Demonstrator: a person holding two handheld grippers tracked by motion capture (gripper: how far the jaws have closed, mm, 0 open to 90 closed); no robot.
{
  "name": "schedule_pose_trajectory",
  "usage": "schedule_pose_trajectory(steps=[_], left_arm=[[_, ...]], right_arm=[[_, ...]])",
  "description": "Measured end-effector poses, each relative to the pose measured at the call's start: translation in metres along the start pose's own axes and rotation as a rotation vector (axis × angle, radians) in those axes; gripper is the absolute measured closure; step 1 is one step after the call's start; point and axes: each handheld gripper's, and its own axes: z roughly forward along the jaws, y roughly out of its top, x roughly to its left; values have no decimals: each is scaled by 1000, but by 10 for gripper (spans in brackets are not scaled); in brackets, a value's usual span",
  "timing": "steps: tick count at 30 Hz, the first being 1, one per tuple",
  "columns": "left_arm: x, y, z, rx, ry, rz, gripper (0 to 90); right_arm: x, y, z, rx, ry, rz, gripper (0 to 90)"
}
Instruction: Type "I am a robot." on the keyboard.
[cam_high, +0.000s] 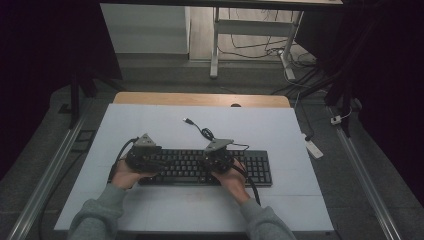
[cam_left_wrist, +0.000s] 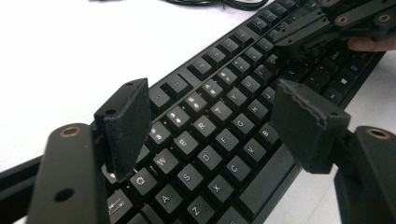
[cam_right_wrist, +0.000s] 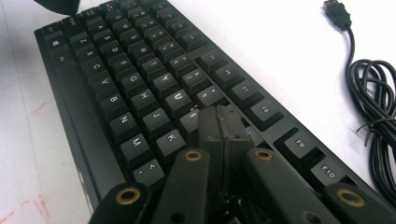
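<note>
Two handheld grippers hover over a black keyboard (cam_high: 210, 167) that lies on a white table (cam_high: 150, 127), its long axis running left to right across the person's front. The keyboard sits near the person's edge of the table, and its black USB cable (cam_high: 200, 130) trails away toward the far side, unplugged.

The right gripper (cam_right_wrist: 224, 122) has its two jaws pressed together into a single blunt tip. In the right gripper view that tip sits directly over the keys just beyond the K and beside the U, so close to the keycaps that contact cannot be ruled out. It is the nearer tool to the keys, and a key press would likely mean going straight down.

The left gripper (cam_left_wrist: 212, 123) has its jaws spread wide with nothing between them. In the left gripper view they hang above the letter block at the keyboard's left end, framing the R, T, F and G keys, apart from the caps.
</note>
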Motion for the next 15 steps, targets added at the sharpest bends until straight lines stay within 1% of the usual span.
schedule_pose_trajectory(steps=[7, 15], left_arm=[[1, 0, 0, 1, 1, 1, 287], [0, 0, 1, 3, 2, 3, 287]], right_arm=[[0, 1, 6, 8, -2, -10, 889], [1, 2, 8, 20, -15, -24, 887]])
